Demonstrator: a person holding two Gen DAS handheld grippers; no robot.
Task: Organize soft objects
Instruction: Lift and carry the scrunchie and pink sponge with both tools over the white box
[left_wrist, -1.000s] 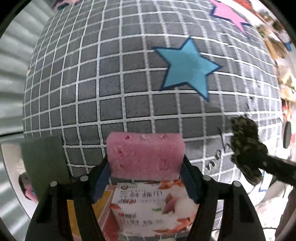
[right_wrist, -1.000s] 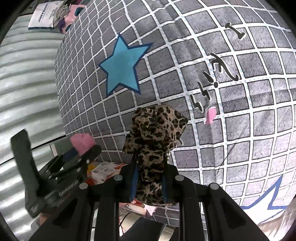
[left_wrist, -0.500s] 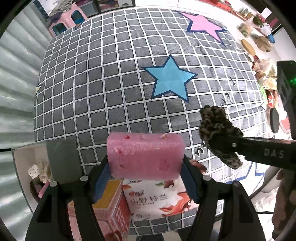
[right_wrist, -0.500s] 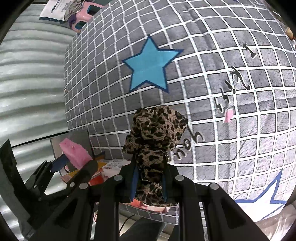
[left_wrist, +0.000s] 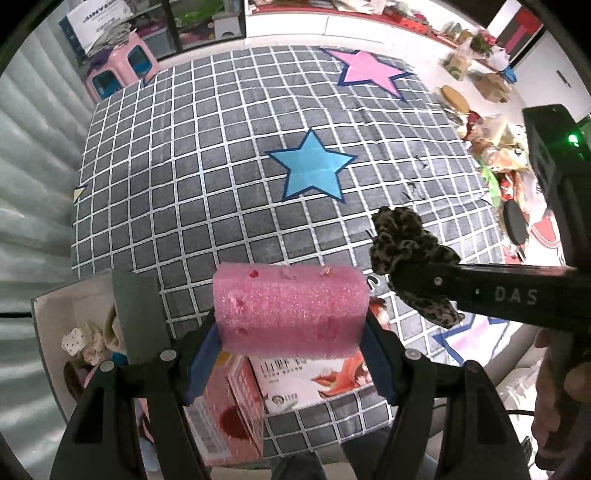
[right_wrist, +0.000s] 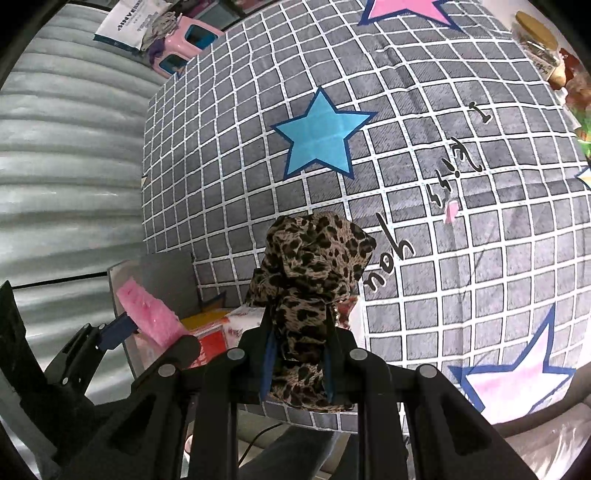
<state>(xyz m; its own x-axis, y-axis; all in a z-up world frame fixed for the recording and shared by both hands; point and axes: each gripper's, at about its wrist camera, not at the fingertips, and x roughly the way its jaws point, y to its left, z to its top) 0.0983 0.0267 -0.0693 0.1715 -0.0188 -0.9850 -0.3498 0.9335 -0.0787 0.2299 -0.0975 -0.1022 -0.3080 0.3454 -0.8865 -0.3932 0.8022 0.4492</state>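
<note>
Sponge (left_wrist: 290, 310) gripped by downward-pointing left tool (left_wrist: 291, 354).

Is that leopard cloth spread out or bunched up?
Bunched up: the leopard cloth is a crumpled wad pinched between the right gripper fingers.

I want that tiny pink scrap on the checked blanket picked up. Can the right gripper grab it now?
Probably not yet. The right gripper is shut on a bunched leopard-print cloth, so its jaws are full. Nothing lies over the small pink scrap on the grey checked blanket.
</note>
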